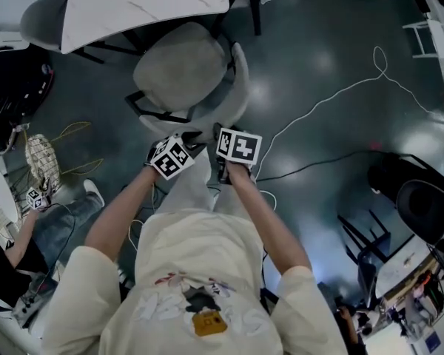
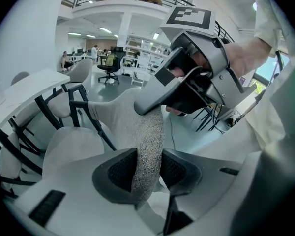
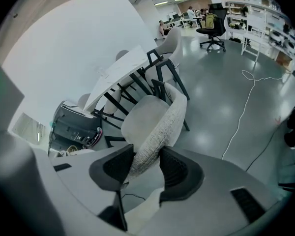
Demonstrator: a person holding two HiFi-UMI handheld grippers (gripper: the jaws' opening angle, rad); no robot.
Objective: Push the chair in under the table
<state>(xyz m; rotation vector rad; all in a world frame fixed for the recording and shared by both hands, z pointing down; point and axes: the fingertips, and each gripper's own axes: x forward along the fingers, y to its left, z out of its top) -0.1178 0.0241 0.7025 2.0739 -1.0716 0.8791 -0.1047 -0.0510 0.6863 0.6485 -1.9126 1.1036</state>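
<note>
The table (image 1: 144, 6) stood at the far left, its corner over the far edge of the chair (image 1: 179, 71). Most of the seat was out on the floor, so the chair was not yet under. Its curved backrest (image 1: 239, 87) faced the person, on the near right side.

The left gripper (image 2: 147, 172) was clamped on the backrest's top edge, with the grey fabric filling the space between its pads. Just right of it, the right gripper (image 3: 146, 168) had the same edge between its jaws, but they stood apart and did not seem to pinch it.

The main risk, as I judged it, was a lopsided push. With only one firm grip, the chair could swing and meet the table's dark legs (image 1: 111, 50) or its corner instead of sliding between them. The loose right jaws might also slip off the rounded edge. A white cable (image 1: 340, 95) lay on the floor well to the right, out of the chair's likely path.
</note>
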